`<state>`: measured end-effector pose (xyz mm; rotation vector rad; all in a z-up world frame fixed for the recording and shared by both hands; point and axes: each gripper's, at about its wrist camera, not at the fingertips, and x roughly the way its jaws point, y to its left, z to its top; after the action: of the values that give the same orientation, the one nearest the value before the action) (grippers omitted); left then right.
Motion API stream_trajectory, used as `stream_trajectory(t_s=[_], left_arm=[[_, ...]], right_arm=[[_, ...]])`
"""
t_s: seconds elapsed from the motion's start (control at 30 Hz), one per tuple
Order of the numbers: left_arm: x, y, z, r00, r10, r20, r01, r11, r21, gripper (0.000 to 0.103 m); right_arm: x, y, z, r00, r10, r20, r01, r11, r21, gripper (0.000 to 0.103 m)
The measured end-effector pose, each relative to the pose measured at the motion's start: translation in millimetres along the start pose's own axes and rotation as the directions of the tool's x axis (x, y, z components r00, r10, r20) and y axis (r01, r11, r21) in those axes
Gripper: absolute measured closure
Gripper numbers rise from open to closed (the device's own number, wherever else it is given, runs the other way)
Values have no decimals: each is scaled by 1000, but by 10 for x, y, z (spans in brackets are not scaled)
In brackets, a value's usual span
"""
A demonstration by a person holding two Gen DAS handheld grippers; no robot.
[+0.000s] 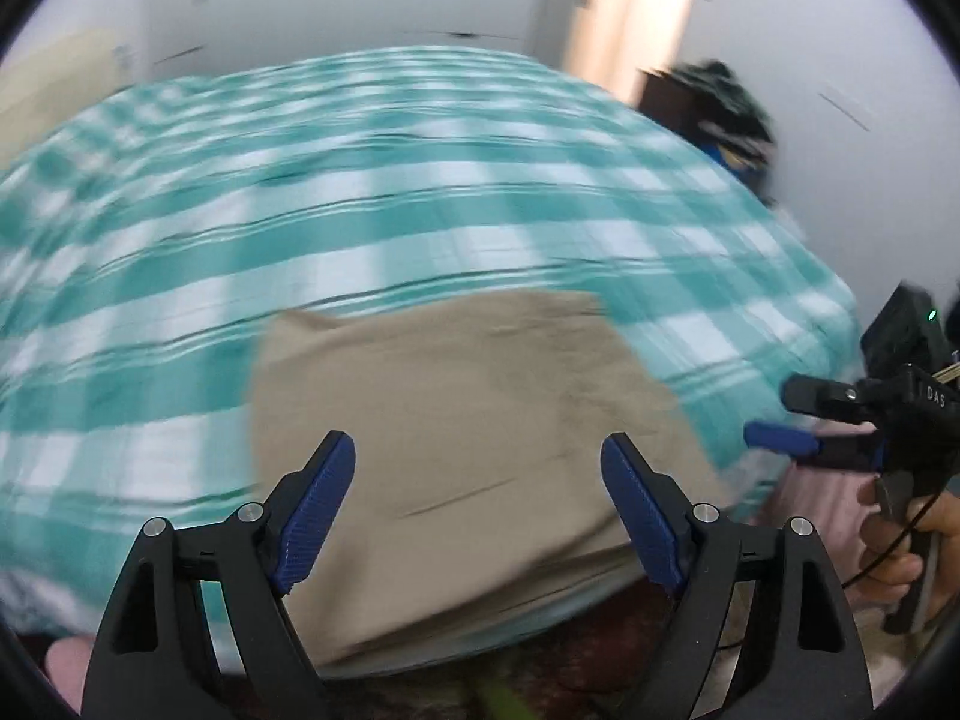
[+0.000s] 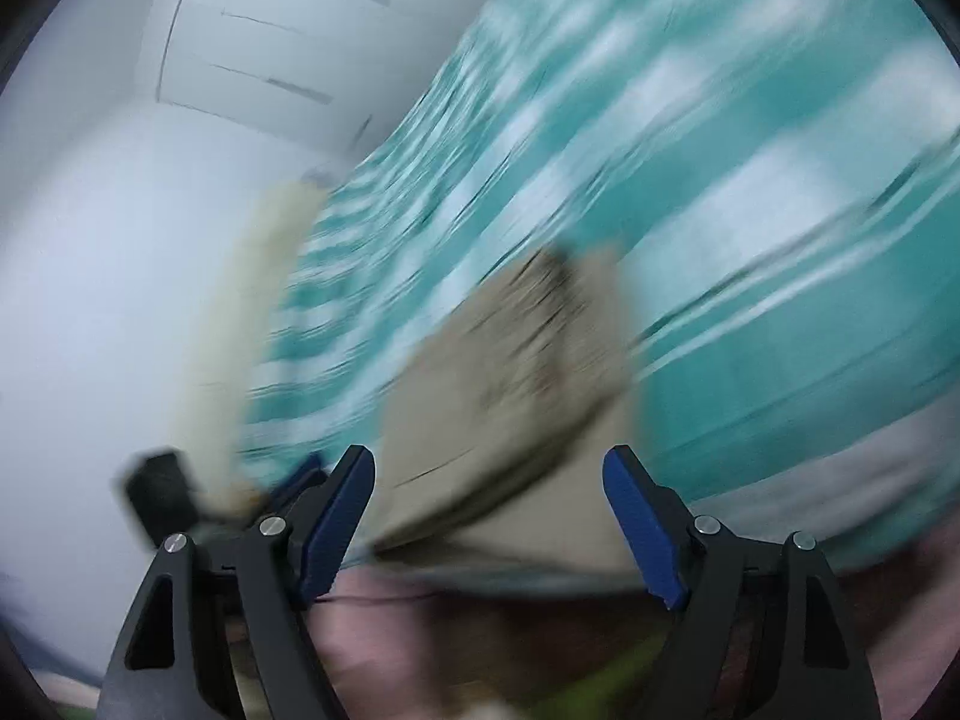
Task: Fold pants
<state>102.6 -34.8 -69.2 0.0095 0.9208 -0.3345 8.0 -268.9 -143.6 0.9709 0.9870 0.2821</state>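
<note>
Left gripper (image 1: 477,516) nearest in left wrist view: black frame, blue ribbed pads (image 1: 315,519), jaws spread wide, nothing clamped. Pads hanging above folded beige fabric pants (image 1: 468,420), no visible contact. Right gripper (image 2: 489,531) same build, blue pads (image 2: 645,534) wide apart, empty as well. Also visible from left wrist view at right edge (image 1: 792,420), side-on, with bare hand (image 1: 900,546) wrapped around its handle.

Pants lying flat in compact rectangular fold on teal-and-white checked bed sheet (image 1: 300,210), close to near edge of bed. Dark short crease line across lower part of top layer. In right wrist view pants (image 2: 516,420) tilted diagonally because of camera roll, stacked layers visible along one folded edge, heavy motion blur.

Pale pink fabric (image 1: 822,492) just past right corner of pants, beside right gripper. Dark patterned floor covering (image 1: 540,678) below bed edge.

Farther out: sheet covering rest of bed, blurred. Dark bundle with blue detail (image 1: 732,120) at far right corner of bed, identity unclear. White panelled wall or wardrobe (image 1: 360,0) behind bed. Cream-coloured strip (image 2: 240,330) along left side of bed in right wrist view, too blurred to identify.
</note>
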Motion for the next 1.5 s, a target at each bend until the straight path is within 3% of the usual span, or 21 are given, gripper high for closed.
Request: stream_trajectory(t_s=[0.07, 0.2, 0.33, 0.47, 0.5, 0.53, 0.57, 0.63, 0.7, 0.77, 0.8, 0.87, 0.9, 0.97, 1.03, 1.13, 1.27, 1.37, 1.43, 1.47, 1.5], left_arm=[[-72, 326, -131, 998, 59, -3, -59, 997, -48, 18], [-148, 644, -515, 990, 139, -18, -140, 988, -61, 18], [-83, 578, -767, 995, 100, -21, -100, 995, 15, 17], [107, 570, -962, 986, 149, -80, -141, 986, 90, 17], [151, 608, -978, 984, 155, -91, -148, 986, 77, 22], [187, 659, -984, 983, 154, -100, -150, 987, 49, 41], [202, 729, -984, 986, 125, -113, -125, 992, 4, 51], [246, 840, -986, 988, -26, -149, 8, 993, -121, 90], [290, 791, -1037, 983, -8, -182, -11, 995, -103, 92], [395, 766, -1123, 972, 6, -236, -29, 995, -95, 92], [451, 790, -1146, 966, 2, -259, -31, 993, -110, 87], [495, 829, -1145, 953, 35, -300, -75, 989, -124, 66], [443, 839, -1130, 952, 55, -302, -96, 988, -123, 54], [200, 869, -1091, 961, 58, -272, -94, 988, -121, 46], [-63, 885, -1066, 972, 75, -221, -101, 989, -107, 36], [-352, 833, -932, 983, 139, -119, -147, 987, -69, 33], [-179, 610, -660, 995, 89, -35, -89, 996, -20, 33], [283, 391, -637, 991, 83, -103, -79, 996, 40, 33], [698, 320, -712, 971, 103, -217, -88, 993, 77, 33], [775, 293, -725, 965, 129, -230, -108, 989, 99, 32], [788, 273, -740, 962, 155, -226, -130, 984, 118, 31]], right_arm=[[285, -19, -14, 996, 32, -80, -27, 998, 57, 36], [679, 77, -31, 986, -39, -160, 47, 998, 46, 49], [757, 125, 46, 980, -124, -154, 133, 990, 49, 63], [902, 76, 151, 971, -198, -134, 203, 979, 23, 86], [918, 61, 162, 969, -211, -129, 214, 977, 9, 87], [927, 71, 163, 969, -214, -124, 216, 976, -2, 88], [880, 84, 155, 970, -215, -114, 215, 977, -12, 88], [744, 240, 112, 978, -191, -87, 188, 981, -49, 89], [624, 418, 55, 979, -192, -75, 184, 977, -105, 90], [601, 395, -13, 966, -245, -79, 232, 963, -140, 90], [693, 254, -70, 946, -308, -102, 292, 945, -144, 90], [851, -3, -141, 923, -358, -144, 342, 932, -122, 89], [874, -122, -171, 925, -348, -152, 338, 937, -88, 89], [784, -106, -160, 943, -304, -138, 297, 953, -67, 72], [596, 76, -118, 928, -362, -88, 347, 926, -151, 65], [329, 461, -63, 884, -463, 63, 457, 828, -326, 64], [405, 876, 101, 908, -396, 136, 408, 766, -496, 64], [695, 863, 171, 910, -391, 141, 397, 719, -571, 65], [1095, 536, 137, 843, -532, 79, 463, 644, -609, 64], [1254, 413, 117, 819, -572, 53, 477, 625, -618, 61], [1250, 349, 106, 823, -564, 67, 480, 628, -613, 59]])
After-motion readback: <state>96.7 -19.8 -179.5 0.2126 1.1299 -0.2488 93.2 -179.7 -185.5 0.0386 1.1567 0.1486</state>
